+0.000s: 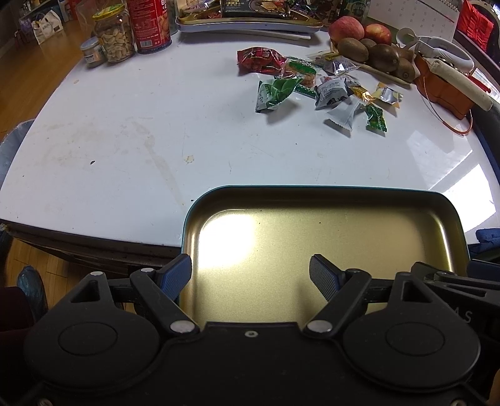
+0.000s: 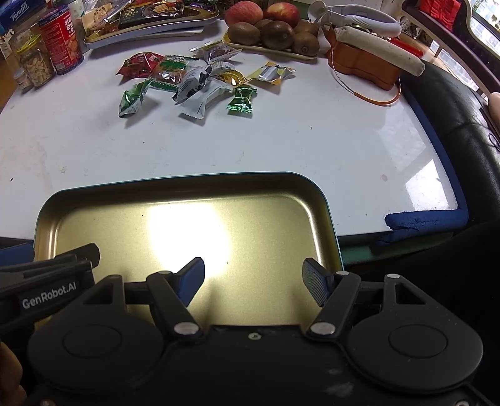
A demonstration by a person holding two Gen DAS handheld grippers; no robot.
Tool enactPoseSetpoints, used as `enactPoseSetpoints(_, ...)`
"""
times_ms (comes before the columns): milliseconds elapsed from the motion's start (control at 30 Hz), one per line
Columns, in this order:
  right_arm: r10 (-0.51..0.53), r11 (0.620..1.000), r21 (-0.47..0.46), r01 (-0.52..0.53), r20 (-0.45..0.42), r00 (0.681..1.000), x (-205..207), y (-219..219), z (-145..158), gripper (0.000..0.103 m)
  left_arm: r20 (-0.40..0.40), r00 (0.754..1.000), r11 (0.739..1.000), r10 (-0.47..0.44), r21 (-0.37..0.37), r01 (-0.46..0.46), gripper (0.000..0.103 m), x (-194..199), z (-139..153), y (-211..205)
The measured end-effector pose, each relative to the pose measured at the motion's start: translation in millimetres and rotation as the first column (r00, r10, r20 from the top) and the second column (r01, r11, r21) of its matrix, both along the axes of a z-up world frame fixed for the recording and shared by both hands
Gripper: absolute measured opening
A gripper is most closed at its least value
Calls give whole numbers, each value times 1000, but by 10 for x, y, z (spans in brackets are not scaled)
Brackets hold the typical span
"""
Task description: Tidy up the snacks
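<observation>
A gold metal tray (image 1: 312,193) with a teal rim lies empty at the near edge of the white table; it also shows in the right wrist view (image 2: 187,184). My left gripper (image 1: 250,274) is open above its near left part. My right gripper (image 2: 253,281) is open above its near right part. Neither holds anything. Several wrapped snacks lie in a loose pile beyond the tray: a red pack (image 1: 261,59), a green pack (image 1: 275,92), a white pack (image 2: 203,96) and a small green candy (image 2: 241,100).
At the back stand a peanut jar (image 1: 114,37), a red can (image 1: 150,25), a tray of other snacks (image 1: 250,18) and a fruit plate with apples and kiwis (image 2: 268,31). An orange case (image 2: 362,62) sits back right. A black sofa (image 2: 453,125) borders the table's right edge.
</observation>
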State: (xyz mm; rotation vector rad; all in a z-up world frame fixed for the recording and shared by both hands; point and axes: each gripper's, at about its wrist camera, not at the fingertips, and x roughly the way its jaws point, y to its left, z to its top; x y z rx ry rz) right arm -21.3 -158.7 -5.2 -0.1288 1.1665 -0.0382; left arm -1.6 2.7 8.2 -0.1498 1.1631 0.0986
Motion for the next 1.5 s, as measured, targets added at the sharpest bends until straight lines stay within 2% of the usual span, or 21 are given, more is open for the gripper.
enactPoseSetpoints(167, 0, 1000, 27, 0, -19, 1000, 5, -30, -3, 71, -12, 1000, 1000, 1, 2, -1, 83, -15, -1, -2)
enactPoseSetpoints(367, 19, 987, 159, -10, -54, 998, -71, -174, 129, 72, 1, 999, 999, 44, 24, -44, 83, -112, 208, -23)
enactPoseSetpoints(500, 1, 973, 231, 10, -46, 999, -134, -349, 168, 76, 18, 996, 995, 83, 56, -84, 83, -213, 283, -95)
enactPoseSetpoints(567, -3, 974, 227, 21, -80, 997, -102, -417, 73, 75, -27, 996, 995, 83, 65, -81, 83, -189, 201, -137)
enactPoseSetpoints(633, -29, 966, 256, 47, -76, 997, -110, -515, 61, 74, -43, 996, 995, 77, 60, -75, 83, -193, 150, -188)
enactPoseSetpoints(900, -42, 955, 290, 59, -64, 997, -115, -659, 72, 74, -52, 996, 994, 67, 92, -62, 83, -232, 138, -346)
enactPoseSetpoints(1133, -23, 954, 297, 43, -70, 997, -132, -629, 55, 74, -43, 997, 995, 63, 86, -59, 83, -247, 151, -369)
enactPoseSetpoints(1367, -1, 943, 332, 12, -32, 999, -117, -598, 154, 74, 53, 993, 986, 108, 126, -114, 81, -235, 314, -322)
enactPoseSetpoints(1500, 34, 937, 349, -29, -8, 999, 111, -554, 307, 74, 102, 987, 984, 120, 117, -132, 81, 19, 513, -212)
